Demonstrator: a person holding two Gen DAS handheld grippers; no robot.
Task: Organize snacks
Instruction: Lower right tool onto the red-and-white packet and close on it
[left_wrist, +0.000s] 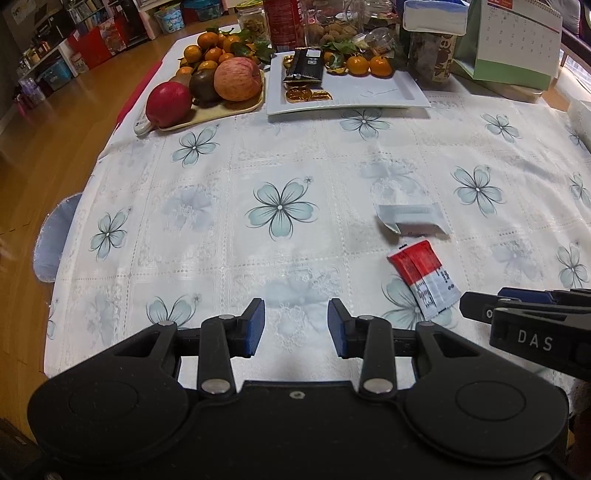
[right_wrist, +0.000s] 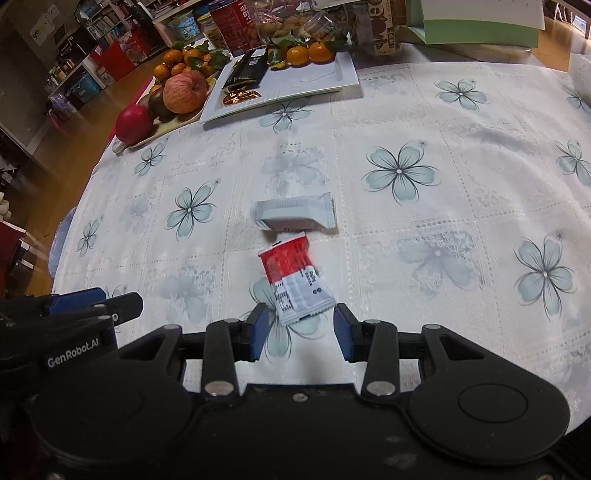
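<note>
A red and white snack packet (right_wrist: 295, 278) lies flat on the flowered tablecloth, with a white snack packet (right_wrist: 293, 216) just beyond it. Both show in the left wrist view, red and white (left_wrist: 424, 282) and white (left_wrist: 410, 218). My right gripper (right_wrist: 300, 332) is open, its fingertips either side of the red packet's near end, apart from it. My left gripper (left_wrist: 296, 326) is open and empty over bare cloth, left of the packets. A white plate (left_wrist: 369, 94) at the back holds a black snack packet (left_wrist: 304, 66), gold-wrapped sweets (left_wrist: 306, 95) and tangerines (left_wrist: 369, 65).
A tray of fruit (left_wrist: 210, 79) with apples and tangerines stands at the back left. Jars, a red tin and a desk calendar (left_wrist: 513, 40) line the far edge. The table's left edge drops to a wooden floor (left_wrist: 48, 140). The right gripper's side shows in the left view (left_wrist: 517, 314).
</note>
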